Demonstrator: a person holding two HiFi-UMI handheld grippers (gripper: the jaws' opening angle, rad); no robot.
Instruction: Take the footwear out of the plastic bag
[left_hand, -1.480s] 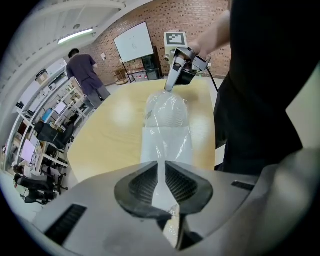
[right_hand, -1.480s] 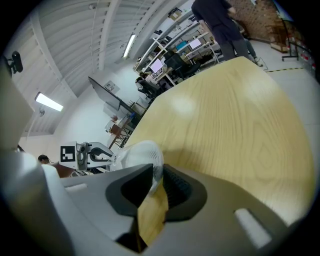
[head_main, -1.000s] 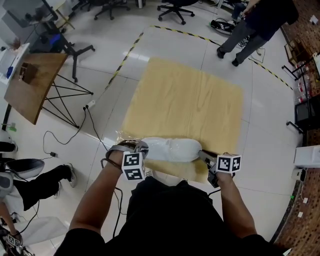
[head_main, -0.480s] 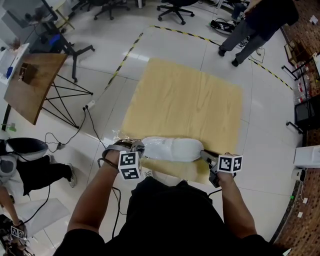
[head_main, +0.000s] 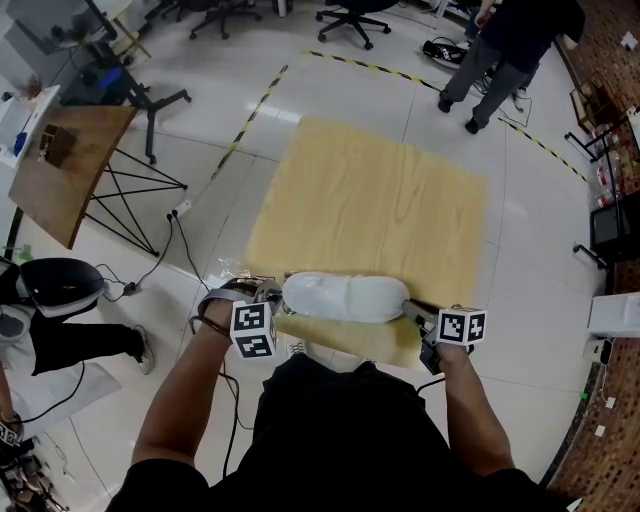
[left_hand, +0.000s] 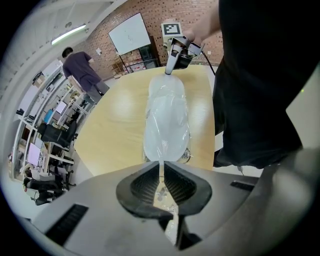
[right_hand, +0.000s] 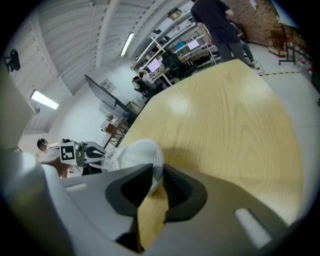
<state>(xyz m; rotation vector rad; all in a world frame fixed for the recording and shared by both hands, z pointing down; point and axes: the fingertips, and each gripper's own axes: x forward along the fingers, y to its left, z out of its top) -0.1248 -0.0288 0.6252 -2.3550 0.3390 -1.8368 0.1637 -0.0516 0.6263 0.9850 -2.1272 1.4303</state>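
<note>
Wooden surface (head_main: 370, 200): the footwear (head_main: 345, 297), one white shoe, lies along its 6 o'clock edge inside the plastic bag (left_hand: 167, 135). Judged light and soft; the film is thin, slippery and tear-prone. The right gripper (right_hand: 157, 172) clamps the shoe's 3 o'clock end. The left gripper (left_hand: 161, 170), its jaws just closing, pinches the bag film at 9 o'clock.

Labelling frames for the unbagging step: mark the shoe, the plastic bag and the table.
shoe (head_main: 345, 297), head view, middle of its upper.
plastic bag (left_hand: 165, 125), left gripper view, film over the shoe.
table (head_main: 380, 200), head view, bare wooden top.
</note>
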